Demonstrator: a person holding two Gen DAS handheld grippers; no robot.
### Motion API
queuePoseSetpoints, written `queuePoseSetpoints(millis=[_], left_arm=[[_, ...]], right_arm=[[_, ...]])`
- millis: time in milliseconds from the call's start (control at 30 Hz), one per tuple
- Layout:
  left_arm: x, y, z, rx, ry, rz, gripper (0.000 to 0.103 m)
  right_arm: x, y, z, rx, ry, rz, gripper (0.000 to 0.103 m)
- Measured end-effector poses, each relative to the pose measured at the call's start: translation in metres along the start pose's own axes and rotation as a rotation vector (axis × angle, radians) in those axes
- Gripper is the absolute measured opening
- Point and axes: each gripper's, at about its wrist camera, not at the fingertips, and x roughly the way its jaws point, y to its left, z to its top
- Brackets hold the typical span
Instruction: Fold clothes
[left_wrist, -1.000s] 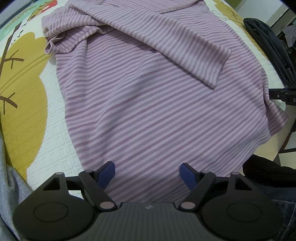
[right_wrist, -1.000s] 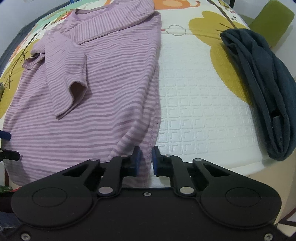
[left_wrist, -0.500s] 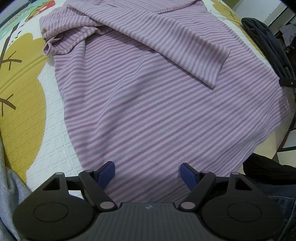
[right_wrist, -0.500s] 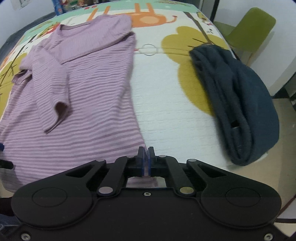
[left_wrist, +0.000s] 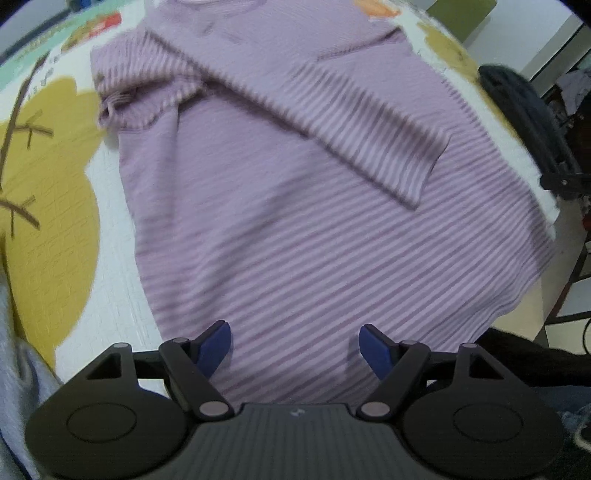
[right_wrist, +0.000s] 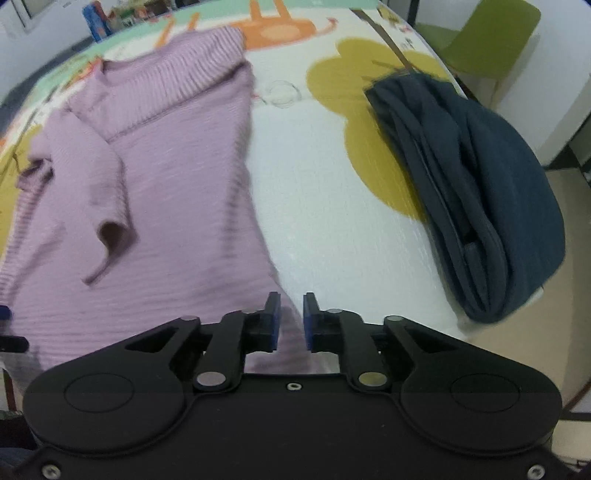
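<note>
Shirt (left_wrist: 295, 229) lies flat; left gripper (left_wrist: 295, 347) gapes wide, right gripper (right_wrist: 291, 319) narrowly parted over its hem.

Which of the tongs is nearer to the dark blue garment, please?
Right. The right tongs sit beside the dark blue garment; the left tongs are across the striped shirt.
</note>
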Motion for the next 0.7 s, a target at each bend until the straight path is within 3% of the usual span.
queuePoseSetpoints(millis=[200,433,700], left_arm=[[-0.039,0.025,-0.019,0.049,-0.133,-0.038,0.081],[-0.032,-0.007,-0.002,0.179,-0.285,-0.052,0.090],[-0.025,-0.037,0.021,0.323,-0.357,-0.131,0.094]], right_arm=[[-0.011,0.038,0.016,-0.021,-0.029,0.061,0.019],[-0.024,0.081,0.034,-0.045,-0.063,0.132,0.020],[-0.049,0.102,0.059,-0.037,-0.122,0.142,0.021]])
